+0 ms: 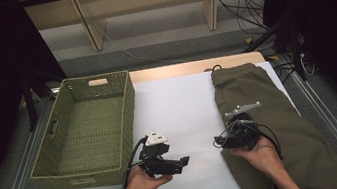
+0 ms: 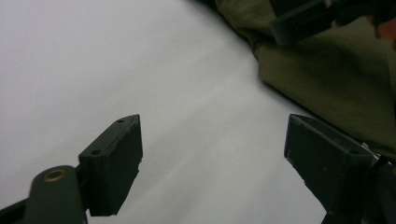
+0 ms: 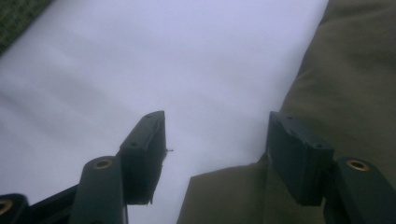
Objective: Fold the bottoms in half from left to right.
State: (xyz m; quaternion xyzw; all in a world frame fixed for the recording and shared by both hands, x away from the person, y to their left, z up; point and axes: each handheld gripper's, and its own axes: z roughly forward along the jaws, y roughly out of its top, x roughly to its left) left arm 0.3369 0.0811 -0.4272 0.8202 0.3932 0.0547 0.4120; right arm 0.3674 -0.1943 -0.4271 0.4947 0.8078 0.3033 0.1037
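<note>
Both pairs of jaws stand apart with nothing between their pads. Seen from above, the left gripper [image 1: 182, 162] lies low over the white sheet [image 1: 178, 103], held from beneath by the left hand [image 1: 141, 182], and points right toward the folded olive trousers [image 1: 260, 111]. The right gripper [image 1: 217, 142] sits at the trousers' left edge, pointing left, with the right hand [image 1: 258, 152] resting on the cloth behind it. In the right gripper view, one jaw hangs over the sheet and the other over the trousers [image 3: 355, 84], whose near end is cut off. A woven basket [image 1: 125, 106] stands at the left; both forearms are cropped at the bottom edge.
</note>
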